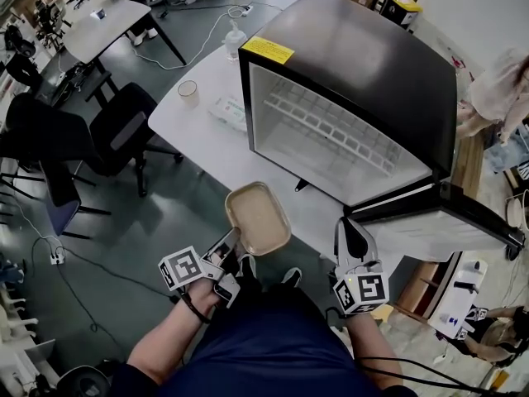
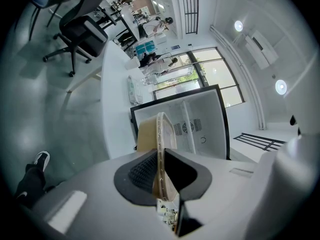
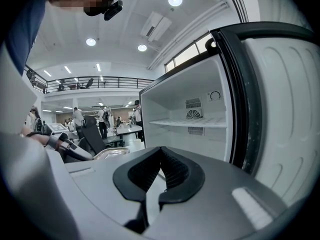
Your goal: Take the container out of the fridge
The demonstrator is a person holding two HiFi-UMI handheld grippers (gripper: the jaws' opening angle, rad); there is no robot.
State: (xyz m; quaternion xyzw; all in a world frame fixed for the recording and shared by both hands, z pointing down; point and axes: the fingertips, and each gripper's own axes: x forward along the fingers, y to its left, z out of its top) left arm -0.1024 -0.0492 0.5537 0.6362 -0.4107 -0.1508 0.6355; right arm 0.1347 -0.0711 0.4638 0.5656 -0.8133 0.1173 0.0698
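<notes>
In the head view my left gripper is shut on the near rim of a shallow beige container, held out in front of the open fridge. In the left gripper view the container stands edge-on between the pads of that gripper, with the empty fridge behind it. My right gripper hangs near the open fridge door, shut with nothing in it. In the right gripper view this gripper points at the white fridge shelf, and the container shows at the left.
The fridge stands on a white table with a paper cup, a bottle and a white packet. Black office chairs stand to the left. Cables and a power strip lie on the floor.
</notes>
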